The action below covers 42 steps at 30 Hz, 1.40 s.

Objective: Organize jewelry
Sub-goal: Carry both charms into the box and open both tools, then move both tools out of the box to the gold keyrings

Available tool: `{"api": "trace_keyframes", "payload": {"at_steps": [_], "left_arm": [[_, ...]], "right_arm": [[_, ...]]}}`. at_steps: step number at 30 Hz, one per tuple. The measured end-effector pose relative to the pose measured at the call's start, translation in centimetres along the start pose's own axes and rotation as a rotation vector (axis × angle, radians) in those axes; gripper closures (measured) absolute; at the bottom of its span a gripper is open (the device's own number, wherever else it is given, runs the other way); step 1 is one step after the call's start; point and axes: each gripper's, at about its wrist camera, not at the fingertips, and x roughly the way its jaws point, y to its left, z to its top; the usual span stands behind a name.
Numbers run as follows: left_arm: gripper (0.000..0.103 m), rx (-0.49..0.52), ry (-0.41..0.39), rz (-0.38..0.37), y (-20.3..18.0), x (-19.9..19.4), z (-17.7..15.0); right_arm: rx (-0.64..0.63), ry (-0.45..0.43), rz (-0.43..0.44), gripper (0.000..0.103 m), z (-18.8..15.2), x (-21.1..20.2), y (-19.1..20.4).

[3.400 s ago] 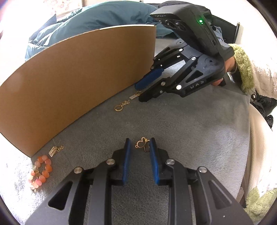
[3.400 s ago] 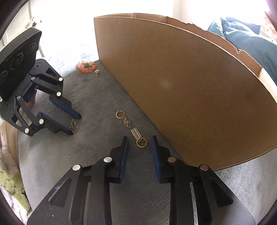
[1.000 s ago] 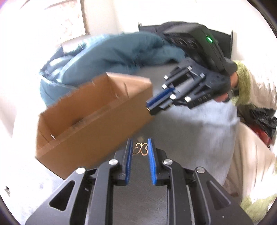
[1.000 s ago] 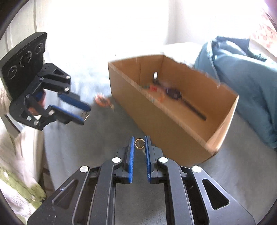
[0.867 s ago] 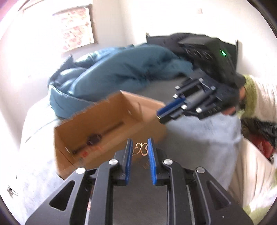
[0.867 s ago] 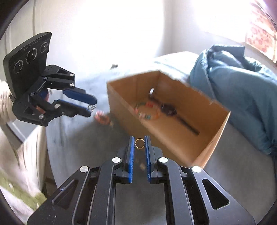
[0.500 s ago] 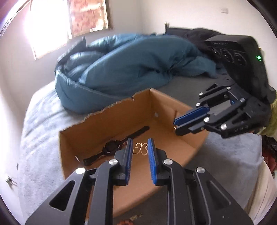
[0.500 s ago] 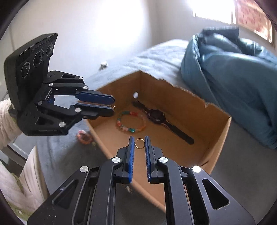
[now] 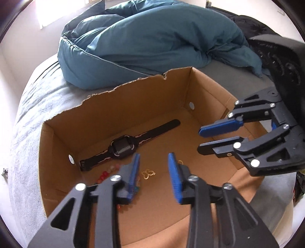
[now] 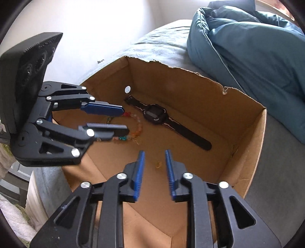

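Butterfly charm (image 9: 148, 173) lies free in box (image 9: 133, 99) between opening left tool (image 9: 153, 172) fingers.

Home bedroom. Grey blanket-covered bed (image 9: 38, 106) fills both views, with a rumpled teal duvet (image 9: 152, 38) bunched at its far side. Plain white walls (image 10: 95, 28), bright window (image 9: 49, 11) at the left wrist view's top corner, dark clothing pile (image 9: 251, 24) beyond the duvet. A torn-edged cardboard box (image 10: 190, 80) sits on the bed as a makeshift jewelry bin.
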Motion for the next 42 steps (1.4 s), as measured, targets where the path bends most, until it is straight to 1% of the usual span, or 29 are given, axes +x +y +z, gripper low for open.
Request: {"api": "trace_keyframes", "payload": {"at_steps": [2,5,9,12,15,17,19,21,24,27,31,35,38,41,42], "left_arm": [[0.064,-0.002,0.001,0.007,-0.1,0.1,0.0],[0.057,-0.009,-0.006,0.023,-0.2,-0.2,-0.1],[0.053,-0.021,-0.046,0.031,-0.2,-1.6,-0.2],[0.053,-0.025,-0.105,0.034,-0.2,-3.9,-0.5],[0.052,-0.027,-0.177,0.035,0.0,-7.0,-1.7],[0.052,-0.029,-0.218,0.033,0.2,-9.0,-2.7],[0.051,-0.029,-0.272,0.031,0.4,-11.5,-4.5],[0.051,-0.024,-0.307,0.03,0.5,-13.5,-6.3],[0.051,-0.002,-0.347,0.021,0.2,-15.7,-9.1],[0.051,0.025,-0.36,-0.01,-0.4,-17.0,-11.8],[0.051,0.091,-0.359,-0.037,-1.9,-16.4,-14.5],[0.051,0.145,-0.319,-0.102,-3.8,-13.8,-16.2],[0.051,0.197,-0.285,-0.155,-5.4,-10.9,-16.6],[0.051,0.264,-0.261,-0.183,-6.8,-8.0,-16.4],[0.051,0.289,-0.252,-0.181,-7.3,-6.9,-16.2]], "right_arm": [[0.002,-0.008,-0.002,0.075,-0.1,-0.2,0.0],[0.004,-0.017,-0.01,0.073,-0.3,-0.9,0.0],[0.011,-0.05,-0.013,0.071,-0.6,-2.4,0.1],[0.009,-0.092,-0.01,0.071,-1.2,-4.3,0.7],[-0.011,-0.138,-0.012,0.069,-2.2,-6.6,1.7],[-0.021,-0.17,-0.006,0.069,-3.1,-8.2,2.3],[-0.026,-0.195,-0.001,0.068,-4.1,-9.6,3.0],[-0.035,-0.215,0.006,0.068,-5.4,-10.8,3.8],[-0.05,-0.221,0.016,0.068,-7.3,-11.4,5.0],[-0.076,-0.209,0.033,0.068,-8.9,-11.2,6.3],[-0.11,-0.178,0.058,0.068,-10.5,-9.5,7.6],[-0.139,-0.133,0.073,0.069,-11.5,-6.8,8.1],[-0.164,-0.096,0.08,0.071,-12.0,-4.5,8.0],[-0.209,-0.059,0.073,0.074,-12.4,-2.3,7.9],[-0.228,-0.048,0.069,0.075,-12.5,-1.6,7.9]]}}
